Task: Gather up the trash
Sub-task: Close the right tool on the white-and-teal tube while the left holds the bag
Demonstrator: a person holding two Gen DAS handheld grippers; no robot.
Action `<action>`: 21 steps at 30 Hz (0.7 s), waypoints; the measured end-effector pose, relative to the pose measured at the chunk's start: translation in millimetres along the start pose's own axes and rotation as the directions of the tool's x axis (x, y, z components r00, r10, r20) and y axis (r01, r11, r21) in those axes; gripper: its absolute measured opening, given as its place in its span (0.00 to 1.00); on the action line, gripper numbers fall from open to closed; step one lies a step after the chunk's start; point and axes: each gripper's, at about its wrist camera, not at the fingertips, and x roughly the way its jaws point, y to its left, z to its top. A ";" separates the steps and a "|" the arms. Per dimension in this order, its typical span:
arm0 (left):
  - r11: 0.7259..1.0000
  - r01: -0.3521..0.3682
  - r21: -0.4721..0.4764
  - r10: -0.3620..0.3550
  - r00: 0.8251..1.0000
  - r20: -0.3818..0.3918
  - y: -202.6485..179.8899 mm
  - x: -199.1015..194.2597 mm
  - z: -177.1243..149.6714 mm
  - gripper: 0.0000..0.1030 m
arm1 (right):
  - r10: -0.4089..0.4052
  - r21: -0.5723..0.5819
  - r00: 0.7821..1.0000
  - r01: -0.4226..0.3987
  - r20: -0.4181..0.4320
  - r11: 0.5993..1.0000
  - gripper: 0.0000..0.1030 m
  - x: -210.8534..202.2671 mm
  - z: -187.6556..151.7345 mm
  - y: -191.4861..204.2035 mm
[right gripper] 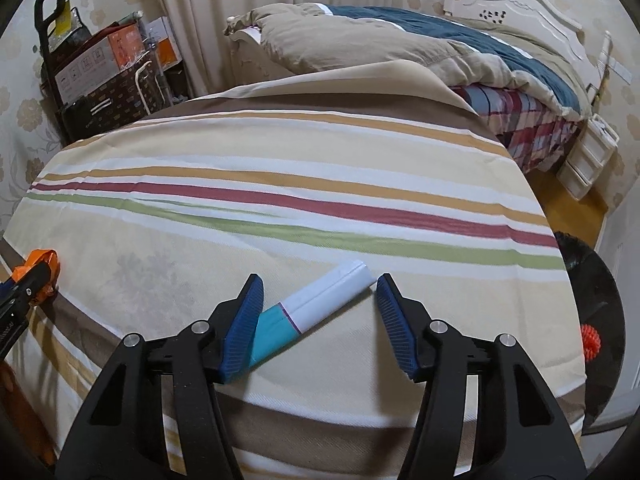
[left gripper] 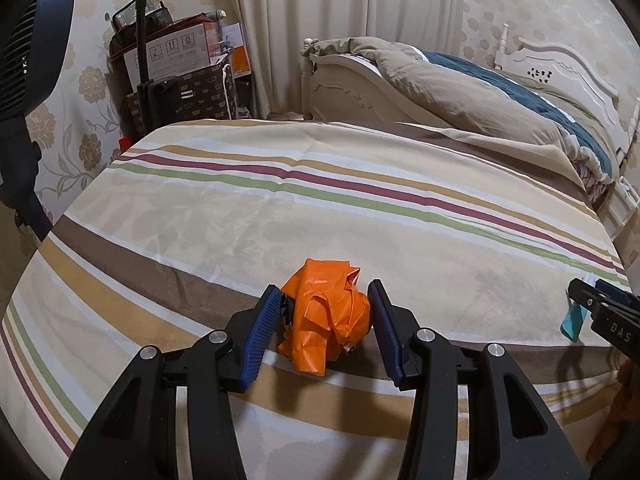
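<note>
Left gripper (left gripper: 326, 308) clamped on crumpled orange wrapper (left gripper: 326, 316) resting on striped cloth (left gripper: 280, 216). Right gripper (right gripper: 320, 312) half open, straddling white-teal packet (right gripper: 316, 308) lying on cloth; left pad touches teal end, no grip.

1. A crumpled wrapper (left gripper: 326, 314) lies on the cloth-covered tabletop (left gripper: 280, 208), near its front edge, between the fingers (left gripper: 262, 334) of the left gripper (left gripper: 324, 326).
2. A flat packet (right gripper: 310, 312) lies on the same tabletop to the right of the wrapper, well apart from it, slanting between the fingers (right gripper: 242, 328) of the right gripper (right gripper: 318, 326).
3. A bed (left gripper: 460, 92) with a heaped duvet (right gripper: 360, 44) on it stands behind the tabletop, on the right.
4. Boxes and bags (left gripper: 188, 76) are stacked against the wall behind the tabletop, on the left.
5. A curtain (left gripper: 320, 4) hangs behind, between the stack and the bed.
6. A small drawer unit (right gripper: 588, 160) sits on the floor beside the bed, far right.
</note>
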 end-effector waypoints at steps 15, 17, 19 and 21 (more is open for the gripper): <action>1.000 0.005 0.004 -0.005 1.000 0.000 -4.7 -3.4 -3.4 0.46 | -0.013 0.069 1.000 0.012 0.013 0.998 0.57 -27.5 -21.2 -25.1; 1.000 0.005 0.003 -0.005 1.000 0.000 -4.7 -3.5 -3.4 0.46 | -0.056 0.054 0.998 0.056 -0.002 0.997 0.57 -24.7 -23.4 -25.6; 1.000 0.007 0.004 -0.007 1.000 0.000 -5.2 -3.5 -3.4 0.46 | -0.080 0.047 0.997 0.081 -0.010 0.996 0.57 -21.2 -24.4 -27.2; 1.000 0.006 0.004 -0.006 1.000 0.000 -5.6 -3.5 -3.5 0.46 | -0.094 0.053 0.995 0.095 -0.016 0.994 0.56 -16.3 -22.4 -30.0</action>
